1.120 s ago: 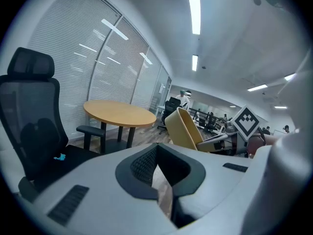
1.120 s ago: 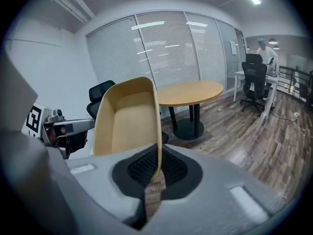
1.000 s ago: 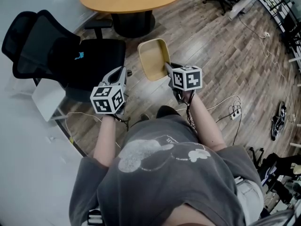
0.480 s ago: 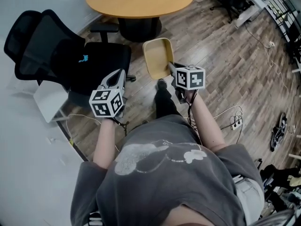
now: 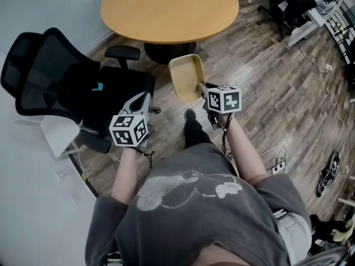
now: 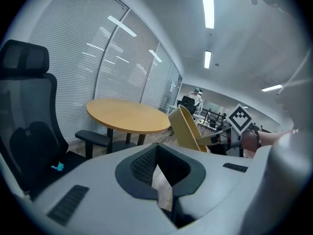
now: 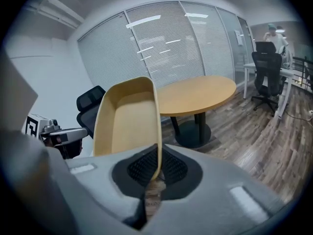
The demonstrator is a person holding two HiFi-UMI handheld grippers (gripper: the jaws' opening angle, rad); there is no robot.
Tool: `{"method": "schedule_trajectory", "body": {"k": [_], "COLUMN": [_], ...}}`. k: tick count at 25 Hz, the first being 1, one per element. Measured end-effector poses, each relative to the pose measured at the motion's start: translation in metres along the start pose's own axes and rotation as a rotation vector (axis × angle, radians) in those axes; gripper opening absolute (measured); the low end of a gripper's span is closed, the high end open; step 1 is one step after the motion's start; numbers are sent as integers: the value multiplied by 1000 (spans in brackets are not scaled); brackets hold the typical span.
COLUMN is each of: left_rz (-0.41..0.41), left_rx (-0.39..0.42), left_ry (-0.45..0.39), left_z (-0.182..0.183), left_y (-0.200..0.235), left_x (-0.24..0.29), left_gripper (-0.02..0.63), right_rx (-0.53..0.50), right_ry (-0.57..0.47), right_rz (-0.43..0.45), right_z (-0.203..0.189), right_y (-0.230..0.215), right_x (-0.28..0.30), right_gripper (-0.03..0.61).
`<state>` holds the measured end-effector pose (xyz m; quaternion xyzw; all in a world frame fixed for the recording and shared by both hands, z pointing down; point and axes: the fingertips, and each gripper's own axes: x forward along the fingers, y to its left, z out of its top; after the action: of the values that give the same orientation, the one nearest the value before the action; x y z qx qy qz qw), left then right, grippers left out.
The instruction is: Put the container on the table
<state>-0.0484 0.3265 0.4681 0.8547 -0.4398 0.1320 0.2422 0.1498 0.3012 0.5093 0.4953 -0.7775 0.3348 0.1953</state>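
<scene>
A tan, shallow container (image 5: 186, 76) hangs tilted on edge over the wooden floor, short of the round wooden table (image 5: 166, 10). My right gripper (image 5: 203, 88) is shut on its near rim. In the right gripper view the container (image 7: 129, 121) rises from the jaws of the right gripper (image 7: 155, 168), with the table (image 7: 195, 94) behind it. My left gripper (image 5: 140, 100) is held beside it to the left, shut, with nothing in it. The left gripper view shows the left gripper (image 6: 156, 153), the container (image 6: 186, 129) at right and the table (image 6: 127, 116) ahead.
A black office chair (image 5: 66, 76) stands close on the left, its armrest (image 5: 123, 52) near the table. A white box (image 5: 58, 134) sits below it. Cables and a power strip (image 5: 275, 149) lie on the floor at right. More chairs and desks (image 5: 294, 4) stand at the upper right.
The person has stepped toward the table, which now shows larger and nearer. Both grippers moved with the body; the right one keeps its hold on the container.
</scene>
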Motion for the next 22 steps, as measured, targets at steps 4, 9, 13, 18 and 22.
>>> {"method": "schedule_trajectory", "body": {"k": [4, 9, 13, 18, 22], "left_rz": [31, 84, 131, 200, 229], "left_rx": [-12, -21, -20, -46, -48], "left_ry": [17, 26, 12, -21, -36], "left_z": [29, 71, 99, 130, 147], "left_y": [5, 9, 10, 22, 26], "left_x": [52, 111, 155, 195, 210], "left_gripper": [6, 6, 6, 6, 6], "right_rx": [-7, -21, -36, -67, -60], "right_ry": [24, 50, 60, 75, 89], "right_rz": [20, 70, 109, 163, 178], "right_z": [42, 96, 135, 175, 195], "right_y": [-46, -95, -132, -162, -180], "right_x": [26, 58, 87, 116, 132], "right_gripper": [2, 2, 2, 2, 2]}}
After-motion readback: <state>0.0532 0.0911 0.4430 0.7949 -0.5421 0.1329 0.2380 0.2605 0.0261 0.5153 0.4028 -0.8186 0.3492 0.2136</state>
